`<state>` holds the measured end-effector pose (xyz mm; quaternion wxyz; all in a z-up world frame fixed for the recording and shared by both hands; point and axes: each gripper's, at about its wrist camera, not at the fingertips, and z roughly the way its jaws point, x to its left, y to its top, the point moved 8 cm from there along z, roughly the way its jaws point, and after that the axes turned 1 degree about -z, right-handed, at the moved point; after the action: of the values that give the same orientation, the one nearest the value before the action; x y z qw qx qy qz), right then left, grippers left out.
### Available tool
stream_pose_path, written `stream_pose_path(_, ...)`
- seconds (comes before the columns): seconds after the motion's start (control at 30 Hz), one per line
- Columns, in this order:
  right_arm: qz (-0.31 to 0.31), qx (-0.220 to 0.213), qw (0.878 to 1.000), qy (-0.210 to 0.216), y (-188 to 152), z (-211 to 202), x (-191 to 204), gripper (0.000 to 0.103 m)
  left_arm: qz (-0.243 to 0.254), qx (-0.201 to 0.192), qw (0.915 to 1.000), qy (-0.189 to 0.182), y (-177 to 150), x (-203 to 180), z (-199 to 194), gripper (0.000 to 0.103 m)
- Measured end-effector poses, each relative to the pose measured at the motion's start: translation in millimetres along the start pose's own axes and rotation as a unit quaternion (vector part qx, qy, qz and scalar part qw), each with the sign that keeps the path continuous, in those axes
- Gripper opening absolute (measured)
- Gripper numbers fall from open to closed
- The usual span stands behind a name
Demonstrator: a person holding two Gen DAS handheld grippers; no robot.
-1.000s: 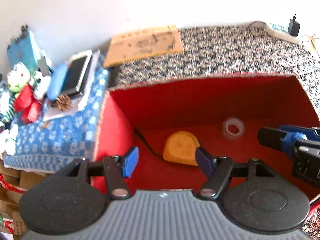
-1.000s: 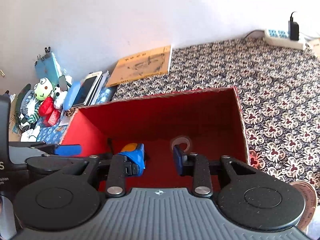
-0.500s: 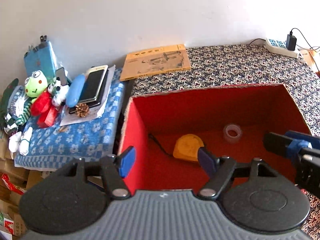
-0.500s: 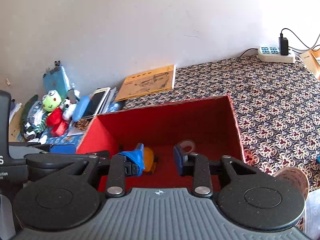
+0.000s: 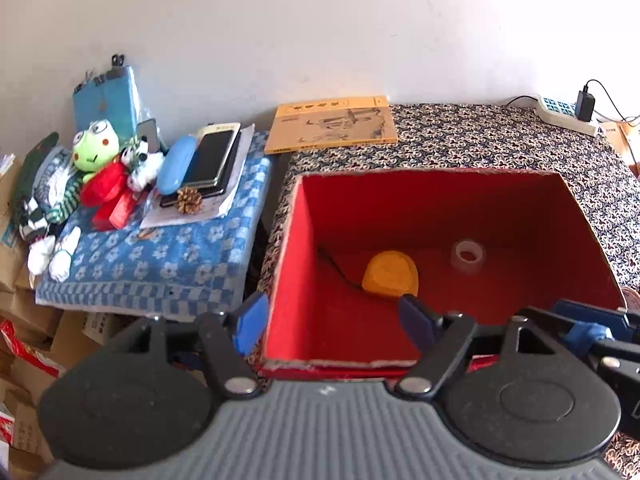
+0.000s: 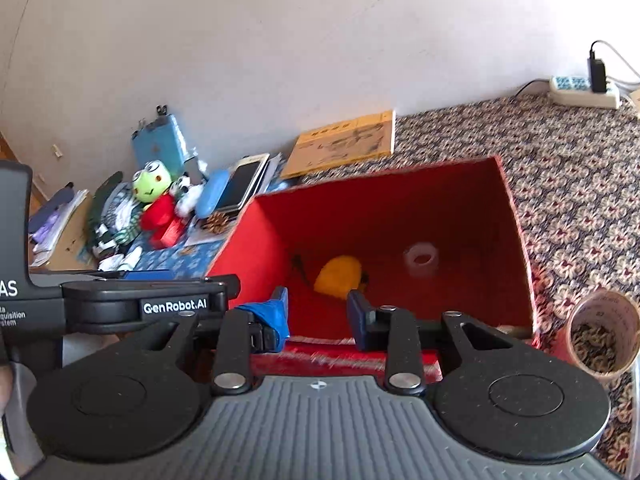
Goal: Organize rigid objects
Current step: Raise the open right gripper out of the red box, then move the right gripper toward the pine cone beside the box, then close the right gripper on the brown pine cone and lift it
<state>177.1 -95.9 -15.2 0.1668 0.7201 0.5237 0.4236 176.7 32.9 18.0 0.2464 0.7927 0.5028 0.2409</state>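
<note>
From the left wrist, the left gripper (image 5: 334,318) hangs empty, jaws wide, over the red box (image 5: 286,276); inside lie an orange tape measure (image 5: 390,274), flat, and a tape roll (image 5: 467,255), hole up. From the right wrist, the right gripper (image 6: 318,314) is empty, jaws apart, at the box's near edge, with a cup (image 6: 596,332) just right.

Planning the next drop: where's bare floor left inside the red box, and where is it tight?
Inside the red box, free floor lies in front of the orange tape measure and clear tape roll, toward the near wall, plus the right end beyond the roll. The black cord crowds the back-left corner. Outside, the blue towel is packed at its rear and bare in front.
</note>
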Motion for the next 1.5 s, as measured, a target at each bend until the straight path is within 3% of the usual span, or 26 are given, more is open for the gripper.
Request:
stream_pose_path(0.4, -0.02, 0.054, 0.997, 0.042, -37, 3, 17, 0.014, -0.026, 0.021, 0.9994, -0.002, -34, 25, -6, 0.08)
stream_pose_path(0.57, 0.003, 0.082, 0.996, 0.046, -53, 11, 10, 0.013, -0.043, 0.039, 0.9981, -0.023, -57, 39, 4, 0.08)
stream_pose_path(0.73, 0.038, 0.113, 0.992, 0.051, -68, 20, 0, 0.013, -0.05, 0.045, 0.9939, -0.087, -84, 40, 9, 0.08)
stream_pose_path(1.03, 0.115, 0.153, 0.979, 0.068, -88, 34, -17, 0.017, -0.04, 0.067, 0.9736, -0.215, -126, 9, 22, 0.086)
stream_pose_path(1.33, 0.144, 0.163, 0.974, 0.068, -92, 48, -24, 0.018, -0.032, 0.076, 0.9663, -0.244, -128, -3, 34, 0.089)
stream_pose_path(1.5, 0.127, 0.158, 0.977, 0.073, -88, 54, -23, 0.018, -0.043, 0.104, 0.9587, -0.261, -134, -9, 46, 0.089)
